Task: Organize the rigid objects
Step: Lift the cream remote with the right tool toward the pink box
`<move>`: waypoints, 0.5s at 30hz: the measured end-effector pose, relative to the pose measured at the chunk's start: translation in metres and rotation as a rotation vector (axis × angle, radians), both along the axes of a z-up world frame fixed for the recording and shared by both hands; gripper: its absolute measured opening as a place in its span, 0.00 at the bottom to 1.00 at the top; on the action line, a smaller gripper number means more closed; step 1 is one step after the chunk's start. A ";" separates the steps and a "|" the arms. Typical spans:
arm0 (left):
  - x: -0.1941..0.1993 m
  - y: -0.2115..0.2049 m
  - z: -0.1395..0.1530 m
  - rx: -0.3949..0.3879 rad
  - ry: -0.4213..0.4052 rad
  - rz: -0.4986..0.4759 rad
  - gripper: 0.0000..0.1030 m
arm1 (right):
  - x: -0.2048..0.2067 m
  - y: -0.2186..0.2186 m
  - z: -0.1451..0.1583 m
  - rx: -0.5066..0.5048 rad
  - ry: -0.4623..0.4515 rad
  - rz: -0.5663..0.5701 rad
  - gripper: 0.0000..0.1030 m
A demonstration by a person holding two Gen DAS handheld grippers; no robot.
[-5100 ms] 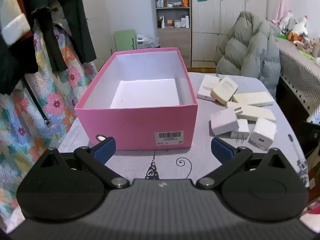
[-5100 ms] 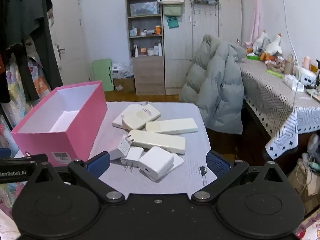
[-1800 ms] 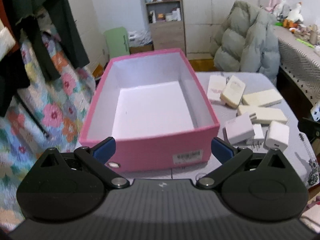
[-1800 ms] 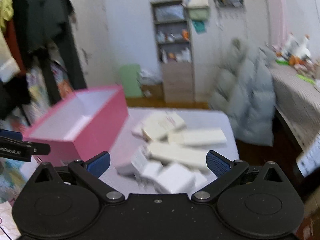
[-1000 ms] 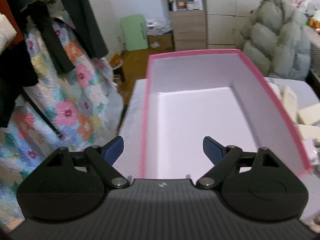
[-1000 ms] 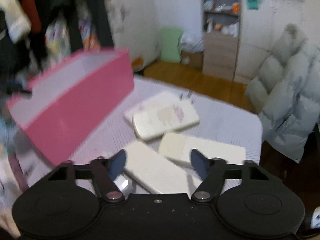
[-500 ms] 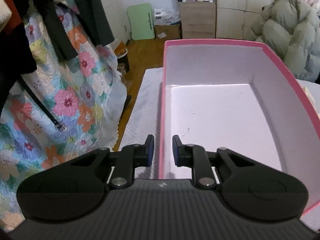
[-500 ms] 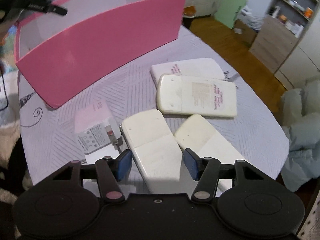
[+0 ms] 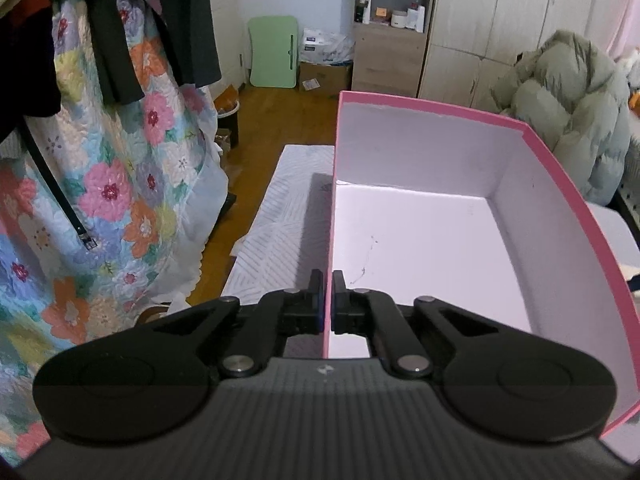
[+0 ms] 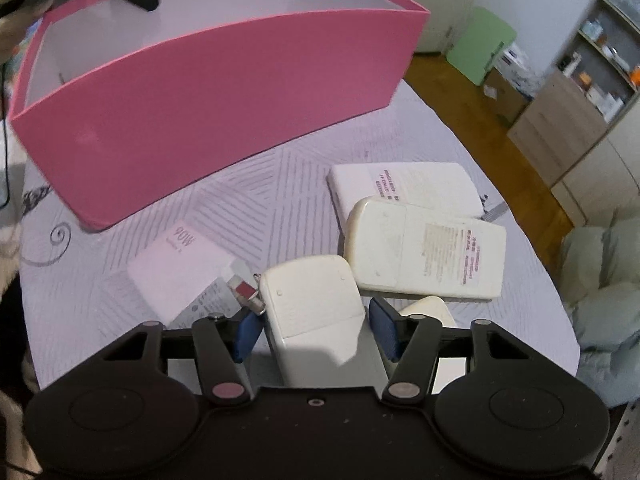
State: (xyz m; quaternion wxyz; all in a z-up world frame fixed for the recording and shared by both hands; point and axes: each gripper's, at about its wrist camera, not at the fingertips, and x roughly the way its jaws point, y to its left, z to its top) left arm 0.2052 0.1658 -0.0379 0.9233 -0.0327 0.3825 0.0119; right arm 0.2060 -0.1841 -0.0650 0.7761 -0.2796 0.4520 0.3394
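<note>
The pink box (image 9: pixel 568 204) is open and empty, with a white inside. My left gripper (image 9: pixel 327 300) is shut on the left wall of the pink box, one finger inside and one outside. In the right wrist view the pink box (image 10: pixel 224 92) stands at the back left. My right gripper (image 10: pixel 314 330) is open around a cream remote (image 10: pixel 312 304); its blue pads sit on either side, a little apart from it. A white 90W charger (image 10: pixel 180 268) lies to its left. Two more white remotes (image 10: pixel 424 252) lie behind, one over the other.
The table has a pale lilac cloth (image 10: pixel 280 184). A floral quilt and dark clothes (image 9: pixel 100 160) hang left of the table. A grey puffer coat (image 9: pixel 568 108) sits behind the box. Shelves and cupboards (image 9: pixel 392 24) stand at the far wall.
My left gripper has closed fully on the box's left wall. My right gripper has come lower and closer over the cream remote, its fingers narrowing around it.
</note>
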 end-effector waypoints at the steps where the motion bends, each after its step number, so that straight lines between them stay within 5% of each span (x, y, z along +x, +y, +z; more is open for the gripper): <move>1: 0.000 0.000 0.000 -0.005 -0.006 -0.003 0.03 | 0.001 0.000 0.001 0.005 0.003 -0.017 0.61; 7: -0.004 0.002 -0.002 -0.013 -0.018 -0.006 0.03 | 0.008 -0.005 0.011 0.094 0.018 -0.147 0.61; 15: -0.002 -0.001 -0.002 0.025 -0.025 -0.002 0.03 | 0.022 0.002 -0.005 0.053 0.050 -0.103 0.68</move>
